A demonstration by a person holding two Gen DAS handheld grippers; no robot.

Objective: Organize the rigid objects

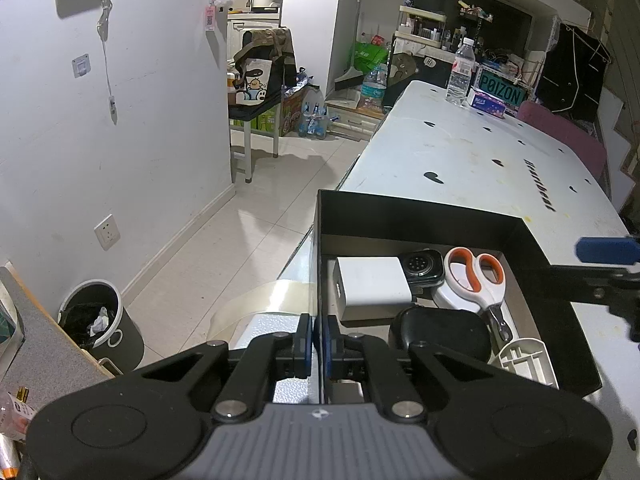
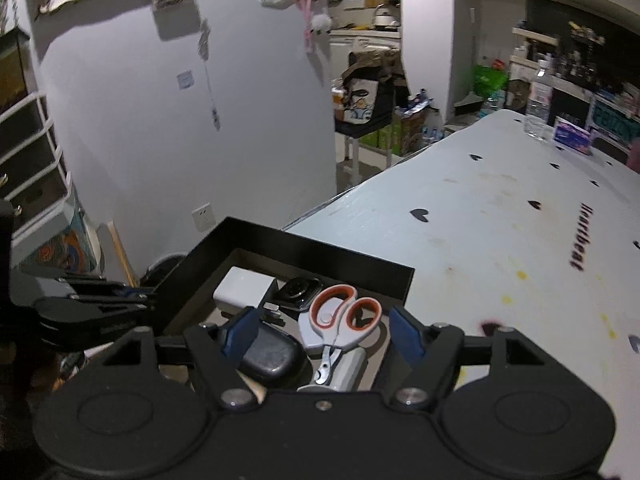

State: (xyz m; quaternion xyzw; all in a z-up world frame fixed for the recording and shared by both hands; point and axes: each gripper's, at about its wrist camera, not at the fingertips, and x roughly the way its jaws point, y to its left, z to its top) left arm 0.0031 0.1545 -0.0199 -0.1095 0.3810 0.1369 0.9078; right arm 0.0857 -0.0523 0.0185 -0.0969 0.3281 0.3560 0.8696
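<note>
Looks nearly done: scissors (image 2: 340, 320), charger (image 1: 372, 284) and watch (image 1: 422, 266) all sit inside the black box (image 1: 400, 216) (left claw (image 1: 318, 344) pinching its wall, right claw (image 2: 324, 330) empty above it, wide apart).

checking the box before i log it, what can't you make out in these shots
- Black case: near end hidden behind the left gripper, left wrist view.
- White plastic part: partly hidden behind the box wall, so unidentifiable.
- Scissors: blade tips hidden by the right gripper, right wrist view.
- Far bottle: label blurred.
</note>
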